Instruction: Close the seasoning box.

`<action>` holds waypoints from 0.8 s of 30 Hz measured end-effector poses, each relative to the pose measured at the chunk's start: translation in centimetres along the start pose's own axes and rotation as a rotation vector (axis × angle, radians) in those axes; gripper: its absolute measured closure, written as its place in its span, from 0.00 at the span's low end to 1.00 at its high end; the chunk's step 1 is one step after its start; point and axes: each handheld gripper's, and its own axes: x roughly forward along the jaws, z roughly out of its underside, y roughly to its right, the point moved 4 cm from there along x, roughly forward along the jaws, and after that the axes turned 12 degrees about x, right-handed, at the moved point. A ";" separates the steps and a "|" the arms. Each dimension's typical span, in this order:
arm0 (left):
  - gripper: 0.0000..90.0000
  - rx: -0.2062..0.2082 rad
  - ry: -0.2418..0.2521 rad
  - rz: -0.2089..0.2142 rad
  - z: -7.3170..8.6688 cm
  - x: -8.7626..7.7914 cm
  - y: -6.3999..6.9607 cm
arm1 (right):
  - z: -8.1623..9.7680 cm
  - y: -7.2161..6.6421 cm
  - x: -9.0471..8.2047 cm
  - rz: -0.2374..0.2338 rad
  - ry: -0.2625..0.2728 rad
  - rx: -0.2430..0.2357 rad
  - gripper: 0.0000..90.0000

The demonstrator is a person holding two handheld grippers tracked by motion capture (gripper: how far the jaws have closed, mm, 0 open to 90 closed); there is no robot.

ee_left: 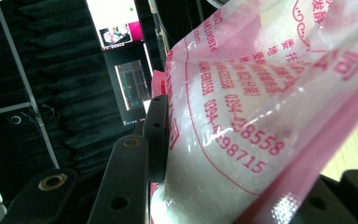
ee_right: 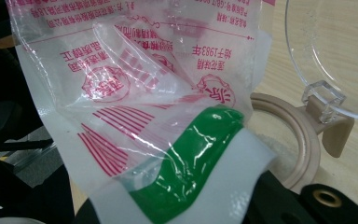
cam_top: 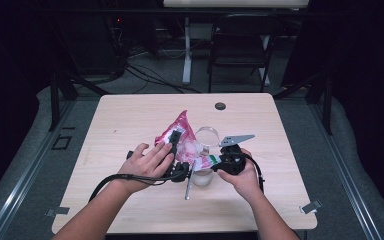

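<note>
Both forearms come in from the six o'clock edge of the high view, nearest the camera, angling toward each other over the wooden table (cam_top: 130, 115). Between the hands hangs a pink-and-clear plastic bag (cam_top: 182, 142) of white granules, near the middle of the tabletop; its long axis is tilted, with a pink corner pointing up toward twelve o'clock and its green-and-white mouth end dipping toward four o'clock. At about nine o'clock from the bag, the left hand (cam_top: 147, 162) lies palm-down, fingers stretched forward along the left gripper (cam_top: 176, 145), whose jaws clamp the bag's bulging body; in the left gripper view a black jaw presses flat against the bag (ee_left: 261, 116), with printed red digits on the film. At about three o'clock, the right hand (cam_top: 242, 175) wraps its gripper from below, wrist bent inward, the grey three-cornered plate (cam_top: 236, 139) pointing toward three o'clock. That right gripper (cam_top: 219, 161) is pinched tight on the bag's green-and-white end, seen close in the right gripper view (ee_right: 186, 172). Directly beneath the mouth stands a clear jar (cam_top: 203, 175) with a beige ring (ee_right: 303, 144) and its clear hinged lid (ee_right: 335, 51) flipped back. Just beside the jar, at seven o'clock, lies a metal utensil (cam_top: 189, 184).
</note>
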 end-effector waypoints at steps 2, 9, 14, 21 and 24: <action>0.76 0.002 0.000 0.000 0.0 0.0 0.0 | 0.0 0.0 0.0 0.000 0.000 0.000 1.00; 0.76 0.011 0.003 -0.006 0.0 0.0 -0.2 | 0.0 0.0 0.0 0.000 -0.002 0.001 1.00; 0.76 0.011 0.003 0.008 0.0 0.0 -0.1 | 0.0 -0.1 0.0 0.002 -0.004 0.001 1.00; 0.76 0.012 0.004 0.006 0.0 0.0 -0.2 | 0.0 0.0 0.1 0.001 -0.005 0.001 1.00; 0.76 0.014 0.004 0.006 0.0 0.0 -0.2 | 0.0 0.0 0.1 0.001 -0.004 0.001 1.00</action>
